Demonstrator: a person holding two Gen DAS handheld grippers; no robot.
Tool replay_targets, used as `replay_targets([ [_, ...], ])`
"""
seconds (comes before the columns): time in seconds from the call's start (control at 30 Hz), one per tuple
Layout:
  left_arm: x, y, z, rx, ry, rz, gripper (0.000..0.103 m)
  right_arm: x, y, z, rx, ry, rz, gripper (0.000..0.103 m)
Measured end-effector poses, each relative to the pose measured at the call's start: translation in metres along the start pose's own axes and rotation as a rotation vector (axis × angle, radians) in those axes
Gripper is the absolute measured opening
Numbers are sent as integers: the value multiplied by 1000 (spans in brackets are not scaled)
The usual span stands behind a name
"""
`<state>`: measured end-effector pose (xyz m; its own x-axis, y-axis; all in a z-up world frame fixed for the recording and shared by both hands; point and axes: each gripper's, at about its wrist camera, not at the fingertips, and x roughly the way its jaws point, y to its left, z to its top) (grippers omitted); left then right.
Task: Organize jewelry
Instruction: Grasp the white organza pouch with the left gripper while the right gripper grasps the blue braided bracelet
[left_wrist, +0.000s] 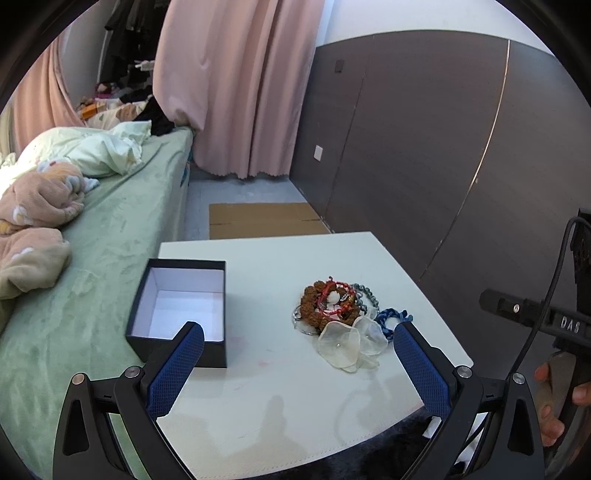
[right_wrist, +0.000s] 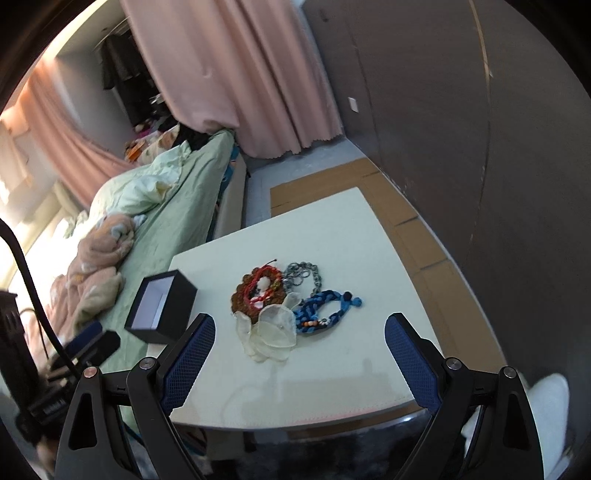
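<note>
Nearest in the left wrist view, the left claw (left_wrist: 297, 341) hangs above the near part of the white table (left_wrist: 266, 417), its blue-padded fingers (left_wrist: 173, 369) spread wide with nothing between them. In the right wrist view the right claw (right_wrist: 300, 334) likewise stands wide and empty above the table's near edge (right_wrist: 332, 406). At the far right edge of the left view, a hand (left_wrist: 554, 402) grips the handle of the other tool.

Just beyond the left claw, on the left side of the table, sits an open black box (left_wrist: 181, 314) with a white lining; its inside is bare. To the right of it, apart from the box, lies the jewelry pile (left_wrist: 343, 314). At the pile's near edge are translucent petal-shaped pieces (right_wrist: 271, 332). Touching them on the far side is a brown beaded bracelet (right_wrist: 258, 290) with red cord and a pale bead lying over it. A blue braided bracelet (right_wrist: 325, 308) lies to the right of the petals, and a grey metal chain (right_wrist: 303, 275) curls behind it.

Past the table, flattened cardboard (left_wrist: 262, 219) lies on the floor. A bed with a green sheet (left_wrist: 110, 236) and rumpled bedding runs along the left, pink curtains (left_wrist: 236, 85) hang behind, and a dark wall panel (left_wrist: 424, 147) rises on the right.
</note>
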<state>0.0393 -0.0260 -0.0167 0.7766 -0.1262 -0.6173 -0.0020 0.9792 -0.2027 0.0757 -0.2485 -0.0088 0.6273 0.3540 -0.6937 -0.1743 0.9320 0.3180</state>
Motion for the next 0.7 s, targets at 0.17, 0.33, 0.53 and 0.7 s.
replay_targets([
  [0.17,22,-6,-2,15,42,-31,101,13,-19,6,81,16,-21,94],
  [0.33,46,-21,-4,49,80,-61,95,30,-41,11,172,56,-29,94],
  [0.53,81,-40,-10,75,164,-110,81,45,-55,15,220,81,-6,94],
  [0.7,109,-51,-19,94,217,-108,71,66,-68,12,306,135,22,77],
])
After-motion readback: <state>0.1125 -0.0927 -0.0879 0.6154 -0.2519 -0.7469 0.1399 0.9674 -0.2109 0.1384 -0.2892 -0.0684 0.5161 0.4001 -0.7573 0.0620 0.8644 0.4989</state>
